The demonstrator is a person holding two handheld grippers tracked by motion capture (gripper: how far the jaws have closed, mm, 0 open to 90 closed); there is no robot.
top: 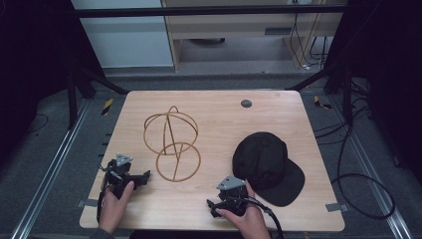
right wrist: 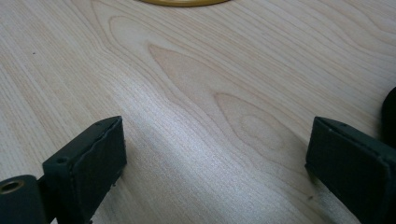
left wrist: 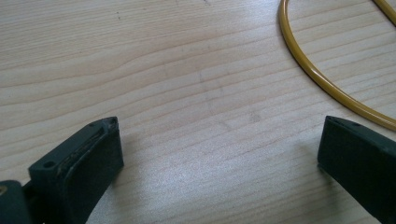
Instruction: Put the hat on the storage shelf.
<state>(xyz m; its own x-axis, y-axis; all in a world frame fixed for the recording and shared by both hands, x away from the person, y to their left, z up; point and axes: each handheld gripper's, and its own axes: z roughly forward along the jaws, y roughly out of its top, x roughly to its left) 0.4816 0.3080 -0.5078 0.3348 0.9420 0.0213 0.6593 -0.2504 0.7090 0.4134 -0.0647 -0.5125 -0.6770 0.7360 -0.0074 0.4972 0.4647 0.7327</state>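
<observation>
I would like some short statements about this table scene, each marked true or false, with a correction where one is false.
1. The black cap already sits on the gold wire stand. False: the cap lies on the table, to the right of the stand and apart from it.
2. The left hand-held gripper has its jaws open over bare wood. True.
3. The right hand-held gripper is shut on the cap. False: its jaws are open and hold nothing.
4. A small dark round spot is near the far edge of the table. True.
5. Each hand-held gripper is held by a hand. True.
</observation>
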